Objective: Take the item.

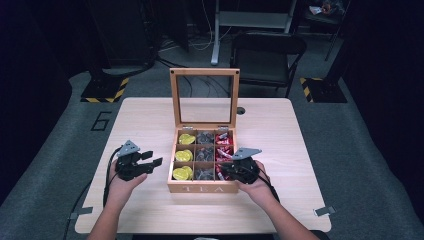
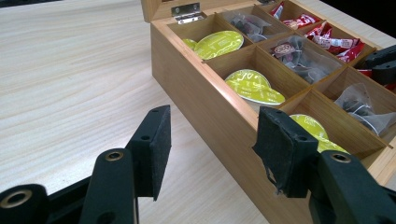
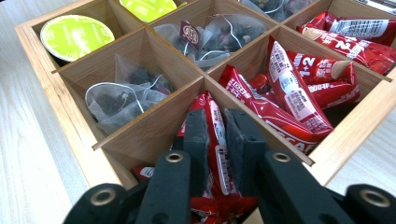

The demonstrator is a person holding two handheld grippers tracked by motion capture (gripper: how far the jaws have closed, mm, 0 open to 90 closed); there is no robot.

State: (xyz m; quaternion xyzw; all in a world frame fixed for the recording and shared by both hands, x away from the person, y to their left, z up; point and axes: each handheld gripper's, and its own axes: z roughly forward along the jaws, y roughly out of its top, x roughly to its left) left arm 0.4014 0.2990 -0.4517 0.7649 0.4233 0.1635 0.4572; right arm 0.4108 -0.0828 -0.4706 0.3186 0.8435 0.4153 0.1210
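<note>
the right gripper has its jaws pinched on a red sachet standing lengthwise between them in the tea box's near right compartment, while the left gripper waits half open and empty beside the box.

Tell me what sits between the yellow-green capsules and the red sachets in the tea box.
The middle column of compartments, holding clear tea bags, separates the yellow-green capsules from the red sachets; the right gripper view shows it best.

Right tool pinches a red sachet in the box.
</note>
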